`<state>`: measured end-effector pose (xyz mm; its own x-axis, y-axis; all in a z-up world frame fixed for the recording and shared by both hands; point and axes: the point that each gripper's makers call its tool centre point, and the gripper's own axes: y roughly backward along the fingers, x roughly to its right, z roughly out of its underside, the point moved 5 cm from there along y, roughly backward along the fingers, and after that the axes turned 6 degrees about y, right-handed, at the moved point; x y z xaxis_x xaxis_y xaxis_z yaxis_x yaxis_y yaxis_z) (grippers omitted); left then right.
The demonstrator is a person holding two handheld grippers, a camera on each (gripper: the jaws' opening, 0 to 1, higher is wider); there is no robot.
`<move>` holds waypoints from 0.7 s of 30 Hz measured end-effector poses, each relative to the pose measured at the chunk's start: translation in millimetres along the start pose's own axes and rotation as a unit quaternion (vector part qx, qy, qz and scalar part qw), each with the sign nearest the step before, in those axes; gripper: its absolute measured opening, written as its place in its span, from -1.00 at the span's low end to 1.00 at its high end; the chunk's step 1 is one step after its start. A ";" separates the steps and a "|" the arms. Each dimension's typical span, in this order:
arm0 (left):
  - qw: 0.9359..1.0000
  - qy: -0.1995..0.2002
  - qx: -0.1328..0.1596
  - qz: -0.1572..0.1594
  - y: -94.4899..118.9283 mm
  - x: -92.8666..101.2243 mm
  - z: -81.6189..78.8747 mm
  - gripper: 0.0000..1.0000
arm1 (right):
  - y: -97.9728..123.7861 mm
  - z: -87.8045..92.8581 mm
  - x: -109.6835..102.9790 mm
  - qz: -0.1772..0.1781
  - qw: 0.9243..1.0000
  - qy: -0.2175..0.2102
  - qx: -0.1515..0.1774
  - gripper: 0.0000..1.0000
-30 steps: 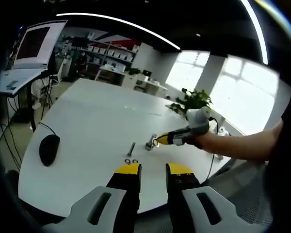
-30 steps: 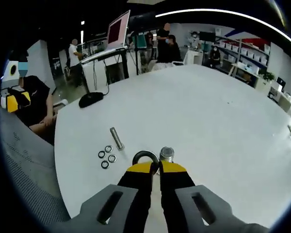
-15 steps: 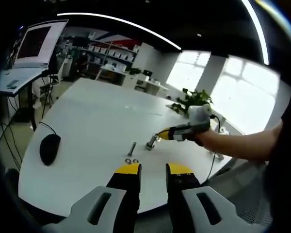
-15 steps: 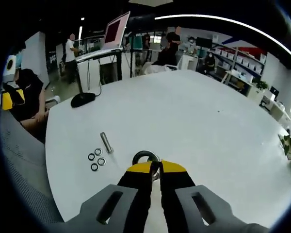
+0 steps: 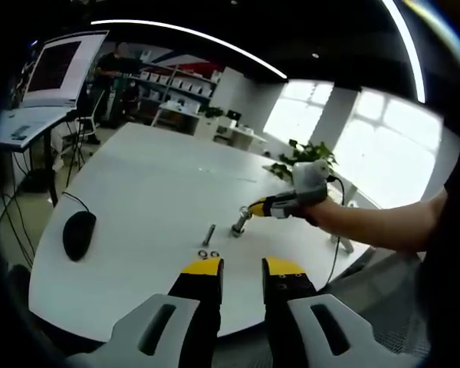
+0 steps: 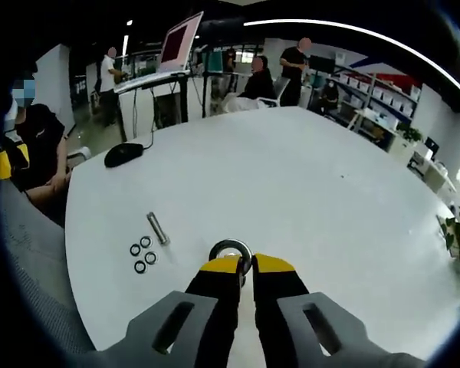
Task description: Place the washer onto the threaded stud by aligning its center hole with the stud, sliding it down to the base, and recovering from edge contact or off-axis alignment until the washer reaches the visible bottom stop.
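My right gripper (image 6: 245, 264) is shut on the rim of a large steel washer (image 6: 230, 251), which sticks out ahead of the yellow fingertips with its hole facing the camera. Seen from the left gripper view, the right gripper (image 5: 253, 209) hovers at the top of the upright threaded stud (image 5: 238, 225) on the white table (image 5: 153, 192). The stud is hidden in the right gripper view, and whether the washer touches it cannot be made out. My left gripper (image 5: 241, 268) is open, holding nothing, near the table's front edge.
A loose bolt (image 6: 156, 228) lies left of the washer beside several small washers (image 6: 140, 256). A black mouse (image 6: 123, 153) with its cable sits further back. People sit and stand beyond the table, one close at its left edge (image 6: 31, 146). A potted plant (image 5: 303, 159) stands far right.
The right gripper has carried the washer from beside the stud to over its top; the stud has dropped out of sight in the right gripper view. The left gripper has stayed put.
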<state>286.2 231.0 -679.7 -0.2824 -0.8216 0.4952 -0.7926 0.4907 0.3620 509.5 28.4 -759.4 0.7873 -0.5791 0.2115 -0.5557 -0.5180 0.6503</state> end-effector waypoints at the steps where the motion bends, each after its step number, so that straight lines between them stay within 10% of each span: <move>1: 1.000 0.000 0.000 0.000 0.0 0.0 0.0 -0.65 | -0.8 1.5 0.1 0.000 1.000 0.006 -0.006 -0.86; 16: 1.000 -0.001 -0.003 0.001 -0.3 0.4 0.7 -0.65 | 3.4 2.5 2.5 -0.007 1.000 -0.015 0.003 -0.82; 21: 1.000 -0.002 -0.004 0.001 -0.2 0.7 1.0 -0.65 | 15.1 -14.2 6.9 0.014 0.998 -0.017 0.051 -0.86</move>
<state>285.7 230.0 -680.2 -0.2864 -0.8212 0.4936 -0.7872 0.4954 0.3673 510.4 25.5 -737.8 0.7624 -0.6142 0.2036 -0.6037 -0.5617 0.5657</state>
